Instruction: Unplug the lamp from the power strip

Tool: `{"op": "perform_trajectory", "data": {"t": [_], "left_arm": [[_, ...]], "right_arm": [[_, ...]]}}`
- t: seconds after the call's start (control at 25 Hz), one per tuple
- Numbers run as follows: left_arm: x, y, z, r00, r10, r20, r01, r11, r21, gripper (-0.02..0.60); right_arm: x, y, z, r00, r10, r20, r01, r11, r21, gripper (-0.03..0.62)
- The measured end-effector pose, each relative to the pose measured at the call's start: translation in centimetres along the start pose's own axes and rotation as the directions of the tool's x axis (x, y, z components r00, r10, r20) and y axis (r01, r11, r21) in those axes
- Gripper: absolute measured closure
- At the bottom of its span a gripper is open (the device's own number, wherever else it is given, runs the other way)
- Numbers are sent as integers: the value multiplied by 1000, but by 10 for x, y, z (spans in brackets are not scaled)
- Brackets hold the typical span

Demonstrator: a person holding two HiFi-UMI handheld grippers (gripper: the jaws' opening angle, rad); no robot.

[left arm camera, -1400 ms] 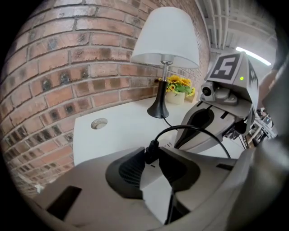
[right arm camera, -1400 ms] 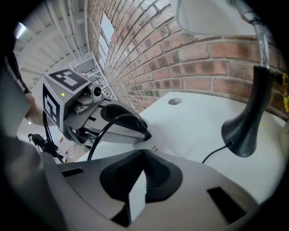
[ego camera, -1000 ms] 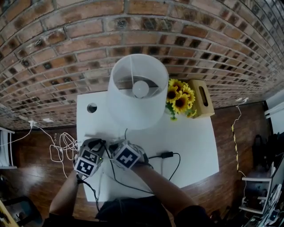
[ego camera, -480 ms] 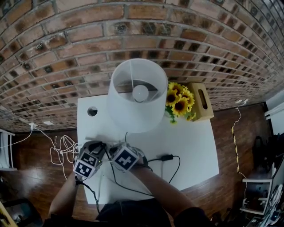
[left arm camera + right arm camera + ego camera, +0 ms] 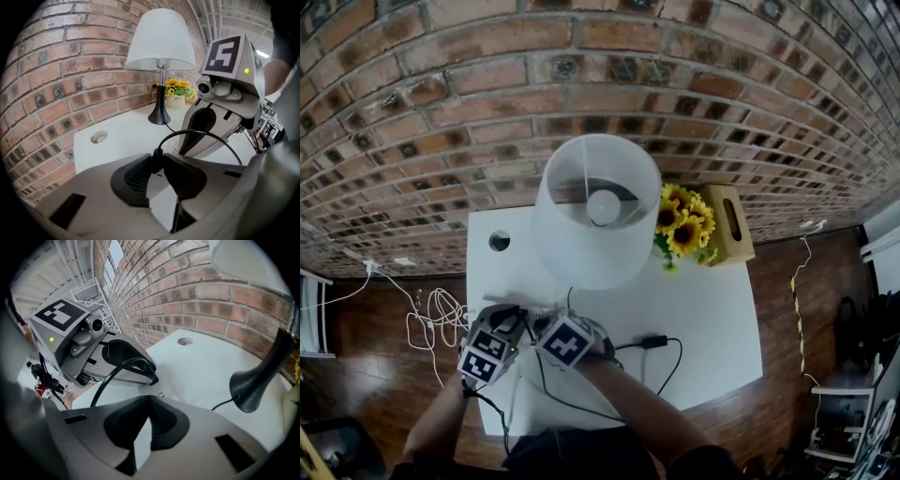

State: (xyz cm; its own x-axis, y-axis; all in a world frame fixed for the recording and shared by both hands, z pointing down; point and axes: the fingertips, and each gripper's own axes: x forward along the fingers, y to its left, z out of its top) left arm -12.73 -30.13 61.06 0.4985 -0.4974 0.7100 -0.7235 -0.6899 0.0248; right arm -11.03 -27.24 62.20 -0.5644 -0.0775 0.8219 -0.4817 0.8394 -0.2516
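A white surface [image 5: 712, 328] is standing against a brick wall [image 5: 441, 122] on a wooden floor [image 5: 356, 328], where white cables [image 5: 431, 319] are lying in loops at the left. The lamp [image 5: 595, 211] is standing at the back of the surface, just beside sunflowers [image 5: 684, 225] and a wooden box [image 5: 728, 225]. A round hole [image 5: 500, 241] is showing near the back left corner.

Both forearms are reaching in from the bottom edge, holding the tools side by side near the front left and angling them down toward the wall. The left tool [image 5: 158, 165] has just been closing and is pinching the black plug [image 5: 155, 157], whose cord [image 5: 201, 136] is arching away to the right. The right tool [image 5: 150, 401] is keeping its tips together, with nothing between them.
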Motion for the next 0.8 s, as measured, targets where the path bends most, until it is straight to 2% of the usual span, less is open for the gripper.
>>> {"op": "perform_trajectory", "data": {"t": [0.12,0.64,0.8], "left_arm": [[-1,0,0,1000,13,3,-13,1000,11,476],[-3,1,0,1000,5,23,-4,1000,-21,476],[0,1,1,1000,-9,-3,9,1000,-10,477]], "right_arm": [[1,1,0,1000,7,-2,-7,1000,-2,605],[0,0,1,1000,17,5,-17,1000,8,605],[1,-1,0,1000,18,6,-18,1000,21,605]]}}
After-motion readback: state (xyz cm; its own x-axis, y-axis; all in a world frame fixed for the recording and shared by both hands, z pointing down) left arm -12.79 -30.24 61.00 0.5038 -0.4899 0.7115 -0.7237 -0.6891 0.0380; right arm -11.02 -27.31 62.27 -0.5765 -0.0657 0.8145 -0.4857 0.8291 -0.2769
